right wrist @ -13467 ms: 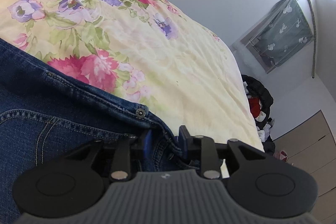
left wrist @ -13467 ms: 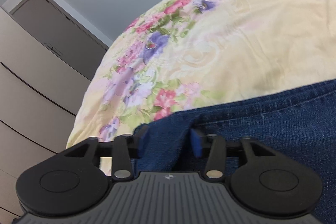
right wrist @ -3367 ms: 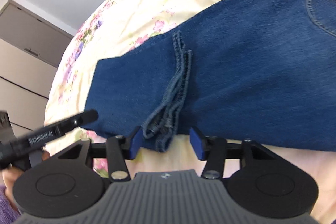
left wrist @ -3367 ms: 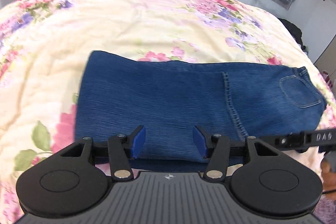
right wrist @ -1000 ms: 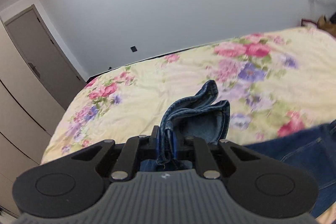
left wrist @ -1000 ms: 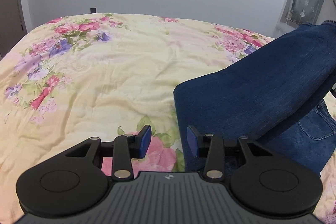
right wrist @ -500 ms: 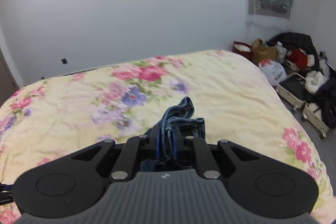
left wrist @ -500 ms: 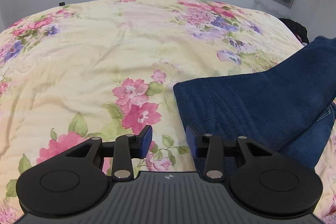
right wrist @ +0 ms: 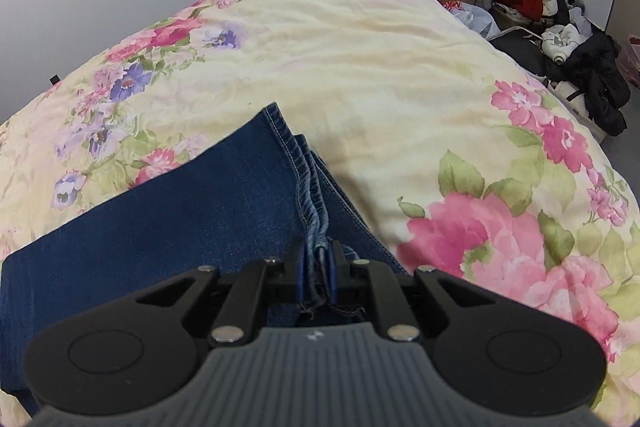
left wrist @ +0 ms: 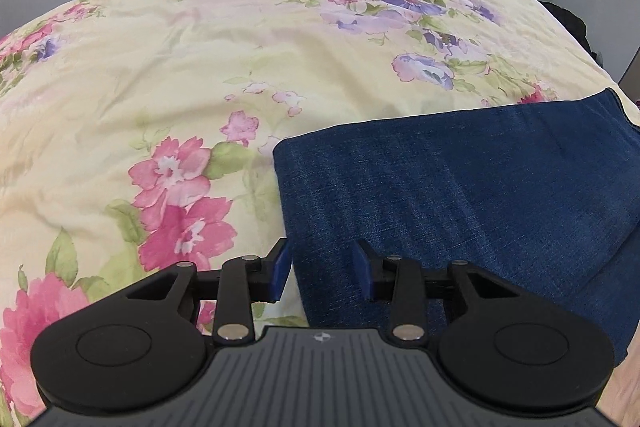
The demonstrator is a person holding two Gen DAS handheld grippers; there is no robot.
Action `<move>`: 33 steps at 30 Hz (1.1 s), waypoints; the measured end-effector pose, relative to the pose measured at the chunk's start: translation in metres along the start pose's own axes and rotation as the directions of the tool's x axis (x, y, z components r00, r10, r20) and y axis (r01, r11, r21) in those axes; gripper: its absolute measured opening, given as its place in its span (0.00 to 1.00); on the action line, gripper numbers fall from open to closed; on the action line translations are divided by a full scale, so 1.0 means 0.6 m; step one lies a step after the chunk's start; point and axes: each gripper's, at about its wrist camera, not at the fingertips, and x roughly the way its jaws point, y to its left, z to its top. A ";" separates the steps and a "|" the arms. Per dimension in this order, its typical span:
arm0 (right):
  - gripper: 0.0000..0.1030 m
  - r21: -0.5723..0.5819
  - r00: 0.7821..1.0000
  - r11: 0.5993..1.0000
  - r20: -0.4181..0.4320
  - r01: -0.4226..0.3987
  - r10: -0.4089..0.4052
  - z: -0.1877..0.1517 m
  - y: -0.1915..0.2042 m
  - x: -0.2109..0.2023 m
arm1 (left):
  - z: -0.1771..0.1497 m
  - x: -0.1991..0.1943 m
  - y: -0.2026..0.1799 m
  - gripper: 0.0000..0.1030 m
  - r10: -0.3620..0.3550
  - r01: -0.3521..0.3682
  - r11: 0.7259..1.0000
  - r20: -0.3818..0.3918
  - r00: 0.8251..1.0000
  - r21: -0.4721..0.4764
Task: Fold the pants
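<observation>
The blue denim pants (left wrist: 460,195) lie folded over on the floral bedspread (left wrist: 180,67). In the left wrist view my left gripper (left wrist: 322,269) is open and empty, just above the near left corner of the fold. In the right wrist view my right gripper (right wrist: 318,273) is shut on the bunched leg hems of the pants (right wrist: 224,195) and holds them low, at the right end of the folded stack. The stitched hem edges (right wrist: 308,183) run away from the jaws across the denim.
The yellow floral bedspread (right wrist: 380,75) stretches far beyond the pants on all sides. A pile of dark clothes and bags (right wrist: 540,7) sits on the floor past the bed's right edge. A grey wall stands behind the bed.
My right gripper has carried the leg hems down from mid-air onto the lower layer, so the raised flap now lies flat. My left gripper has shifted right, over the fold's corner, still open.
</observation>
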 end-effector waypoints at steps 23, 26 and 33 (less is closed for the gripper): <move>0.24 -0.116 0.987 0.993 0.160 0.017 0.002 -0.020 0.002 -0.052 | 0.033 -0.014 0.007 0.42 0.025 -0.024 0.999 0.050 0.998 -0.026; 0.15 -0.173 0.981 0.985 0.182 -0.029 0.061 -0.018 0.040 -0.042 | 0.047 -0.007 0.015 0.37 0.016 -0.015 1.000 0.073 0.997 -0.022; 0.06 -0.125 0.988 0.992 0.154 -0.002 0.021 0.002 0.064 0.068 | 0.066 0.063 0.020 0.28 0.004 -0.003 1.000 0.073 0.997 -0.003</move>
